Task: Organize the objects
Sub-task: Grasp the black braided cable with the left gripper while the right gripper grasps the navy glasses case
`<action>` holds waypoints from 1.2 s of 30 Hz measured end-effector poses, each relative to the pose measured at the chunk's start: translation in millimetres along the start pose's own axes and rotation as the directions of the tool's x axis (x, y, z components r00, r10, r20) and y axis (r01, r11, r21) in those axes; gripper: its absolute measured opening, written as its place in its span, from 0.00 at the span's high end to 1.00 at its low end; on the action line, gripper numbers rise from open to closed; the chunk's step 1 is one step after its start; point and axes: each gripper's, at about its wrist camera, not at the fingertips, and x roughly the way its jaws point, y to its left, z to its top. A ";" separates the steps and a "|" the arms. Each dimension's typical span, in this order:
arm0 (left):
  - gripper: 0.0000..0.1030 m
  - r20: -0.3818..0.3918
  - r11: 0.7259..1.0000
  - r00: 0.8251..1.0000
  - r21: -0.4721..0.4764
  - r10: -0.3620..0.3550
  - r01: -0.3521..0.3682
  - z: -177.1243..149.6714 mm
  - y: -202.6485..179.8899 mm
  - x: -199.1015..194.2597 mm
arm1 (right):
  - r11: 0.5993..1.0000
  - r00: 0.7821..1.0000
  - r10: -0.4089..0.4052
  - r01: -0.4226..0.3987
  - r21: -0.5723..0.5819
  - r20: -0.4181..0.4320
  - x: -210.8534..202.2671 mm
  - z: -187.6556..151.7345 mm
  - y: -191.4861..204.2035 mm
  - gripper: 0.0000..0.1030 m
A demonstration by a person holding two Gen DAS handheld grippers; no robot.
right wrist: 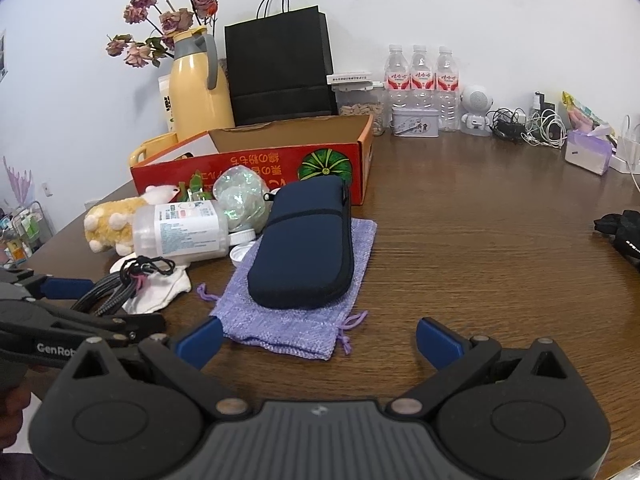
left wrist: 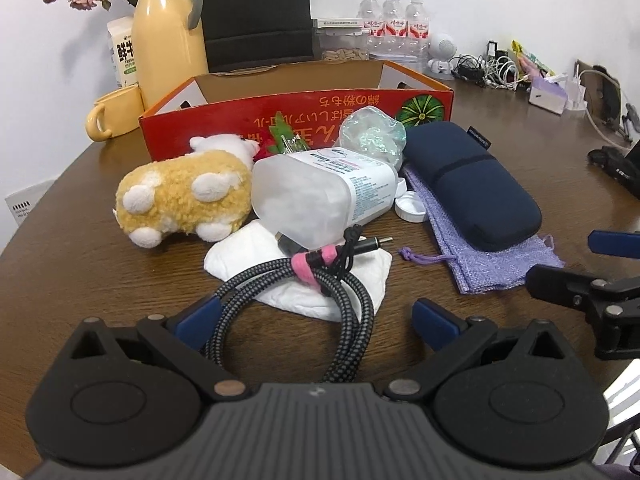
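Note:
My left gripper is open, its blue fingers on either side of a coiled grey braided cable bound with a pink tie. The cable rests on a white cloth. Behind lie a yellow plush toy, a translucent bottle on its side, its white cap and an iridescent wrapped ball. A navy case lies on a purple drawstring pouch. My right gripper stands open at the pouch's near edge, holding nothing. A red cardboard box sits open behind the pile.
Along the wall stand a yellow thermos, a yellow mug, a black paper bag, three water bottles, a small tin, tangled chargers and a tissue box. A black object lies at the right edge.

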 end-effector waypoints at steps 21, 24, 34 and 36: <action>0.71 0.093 0.993 0.993 -0.086 -0.076 0.084 -2.6 28.7 -25.6 | 0.997 0.999 -0.048 0.050 -0.064 0.025 14.4 21.0 20.3 0.00; 0.35 0.093 0.991 0.992 -0.094 -0.090 0.098 -8.0 31.8 -24.7 | 0.997 0.999 -0.048 0.049 -0.063 0.020 22.1 26.7 22.3 0.00; 0.00 0.092 0.997 0.995 -0.068 0.043 -0.036 -1.2 48.3 -30.3 | 0.991 0.997 -0.072 0.071 -0.111 -0.005 33.9 33.5 21.4 0.00; 0.00 0.015 0.997 0.998 -0.053 0.062 -0.062 2.1 51.6 -14.6 | 0.988 0.996 -0.086 0.084 -0.128 -0.008 40.6 40.7 20.5 0.00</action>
